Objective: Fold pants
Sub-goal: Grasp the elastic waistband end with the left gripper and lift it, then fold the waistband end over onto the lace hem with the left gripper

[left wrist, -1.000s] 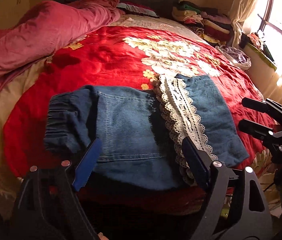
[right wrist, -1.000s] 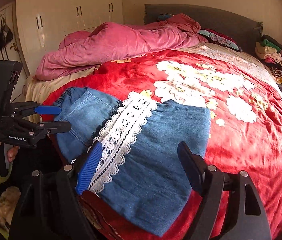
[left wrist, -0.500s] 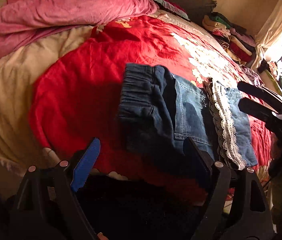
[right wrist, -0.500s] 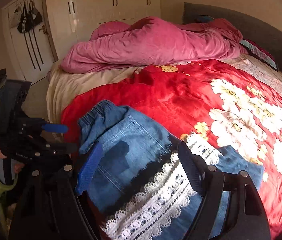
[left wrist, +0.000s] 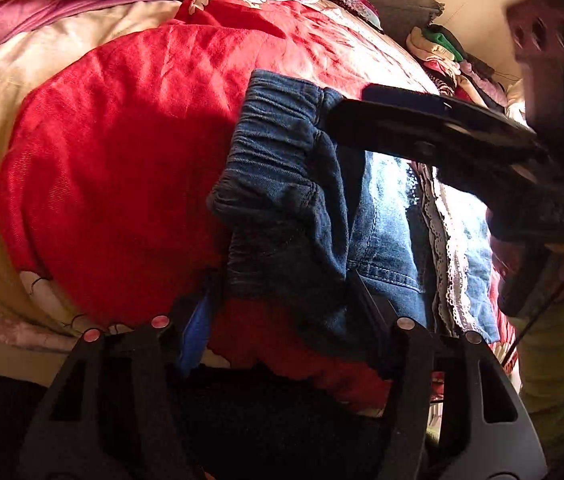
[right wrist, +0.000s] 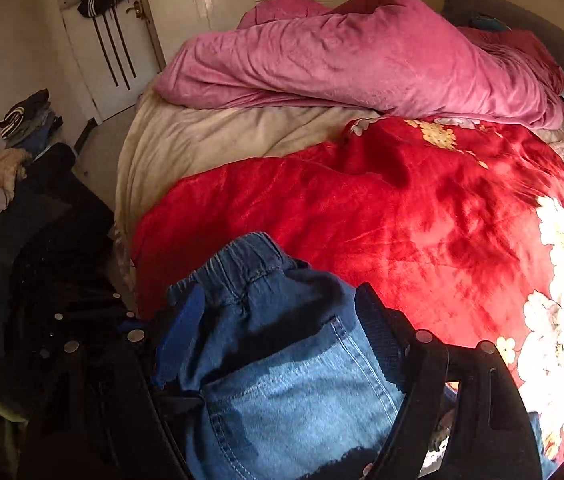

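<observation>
Folded blue denim pants (left wrist: 294, 184) with a white lace trim (left wrist: 448, 256) lie on a red floral blanket near the bed's front edge. My left gripper (left wrist: 282, 312) is open, its jaws spread around the near corner of the elastic waistband end. My right gripper (right wrist: 278, 332) is open, its jaws either side of the waistband (right wrist: 242, 268) on the pants (right wrist: 290, 380); in the left wrist view it (left wrist: 434, 128) reaches in from the right over the far waistband corner. Neither grips the cloth.
A red blanket (right wrist: 382, 216) covers the bed over a beige sheet (right wrist: 202, 136). A pink duvet (right wrist: 362, 56) is heaped at the back. Stacked clothes (left wrist: 450, 60) lie by the headboard. A chair with dark clothes (right wrist: 42, 240) stands at the left.
Both grippers have swung left and closed in on the waistband end of the pants, and now straddle it. Both stay open.
</observation>
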The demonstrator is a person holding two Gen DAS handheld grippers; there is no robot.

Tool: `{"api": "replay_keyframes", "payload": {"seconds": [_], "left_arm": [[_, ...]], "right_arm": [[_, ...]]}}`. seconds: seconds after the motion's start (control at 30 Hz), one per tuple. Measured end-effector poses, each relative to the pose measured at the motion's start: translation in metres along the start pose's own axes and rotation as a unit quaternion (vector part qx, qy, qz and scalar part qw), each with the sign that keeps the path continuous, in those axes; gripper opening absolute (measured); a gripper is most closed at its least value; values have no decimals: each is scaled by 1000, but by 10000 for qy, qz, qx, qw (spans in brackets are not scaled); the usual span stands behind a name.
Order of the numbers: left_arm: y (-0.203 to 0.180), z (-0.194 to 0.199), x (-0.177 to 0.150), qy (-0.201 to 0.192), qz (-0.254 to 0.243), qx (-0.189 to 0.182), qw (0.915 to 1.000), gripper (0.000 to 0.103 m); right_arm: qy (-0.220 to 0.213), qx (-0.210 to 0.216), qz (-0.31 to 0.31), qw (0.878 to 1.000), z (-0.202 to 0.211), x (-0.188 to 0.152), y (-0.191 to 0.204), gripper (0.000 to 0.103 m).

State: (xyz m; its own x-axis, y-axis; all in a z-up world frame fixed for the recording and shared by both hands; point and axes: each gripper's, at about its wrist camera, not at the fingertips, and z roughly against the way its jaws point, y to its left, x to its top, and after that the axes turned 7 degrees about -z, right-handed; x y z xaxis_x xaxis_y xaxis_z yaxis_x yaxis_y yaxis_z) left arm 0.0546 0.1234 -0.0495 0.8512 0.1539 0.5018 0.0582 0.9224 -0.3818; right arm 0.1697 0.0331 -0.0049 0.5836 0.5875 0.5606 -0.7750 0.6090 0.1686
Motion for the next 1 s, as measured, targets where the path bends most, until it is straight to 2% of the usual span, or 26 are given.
{"api": "replay_keyframes", "payload": {"seconds": [0.23, 0.27, 0.3, 0.33, 0.4, 0.47, 0.53, 0.63, 0.73, 0.77, 0.8, 0.83, 1.0], "left_arm": [[2, -2, -4, 24, 18, -16, 10000, 53], [3, -3, -5, 27, 18, -15, 10000, 53], [3, -3, -5, 34, 31, -20, 10000, 53], [4, -2, -6, 33, 46, -30, 10000, 53], [3, 1, -8, 18, 69, -56, 10000, 54], [4, 4, -9, -8, 134, -133, 9998, 58], [3, 7, -5, -38, 211, -296, 9993, 65], [-6, 8, -1, -91, 198, -532, 9983, 65], [-18, 3, 5, -39, 259, -928, 9953, 65], [-23, 1, 7, -22, 243, -1053, 9941, 64], [-32, 1, 10, -40, 184, -1172, 9929, 52], [-41, 1, 12, -64, 89, -1249, 9921, 46], [-84, 1, 21, -105, -418, -1310, 9904, 46]], "right_arm": [[551, 216, 263, 9979, -43, 15, 7, 76], [655, 296, 233, 9971, -48, 14, 5, 63], [748, 388, 174, 9963, -53, 13, 3, 54], [723, 445, 97, 9963, -52, 12, -1, 51], [552, 603, -48, 9966, -40, 8, -8, 38], [305, 812, -208, 9960, -20, 4, -15, 33], [24, 1013, -315, 9944, 3, -3, -21, 32], [-380, 1221, -499, 9905, 37, -16, -32, 32], [-696, 1248, -667, 9875, 67, -32, -45, 32], [-788, 1202, -721, 9870, 77, -37, -50, 32], [-867, 1134, -763, 9868, 85, -43, -55, 32], [-927, 1106, -817, 9862, 92, -46, -59, 32], [-1292, 772, -1148, 9819, 132, -75, -86, 37]]}}
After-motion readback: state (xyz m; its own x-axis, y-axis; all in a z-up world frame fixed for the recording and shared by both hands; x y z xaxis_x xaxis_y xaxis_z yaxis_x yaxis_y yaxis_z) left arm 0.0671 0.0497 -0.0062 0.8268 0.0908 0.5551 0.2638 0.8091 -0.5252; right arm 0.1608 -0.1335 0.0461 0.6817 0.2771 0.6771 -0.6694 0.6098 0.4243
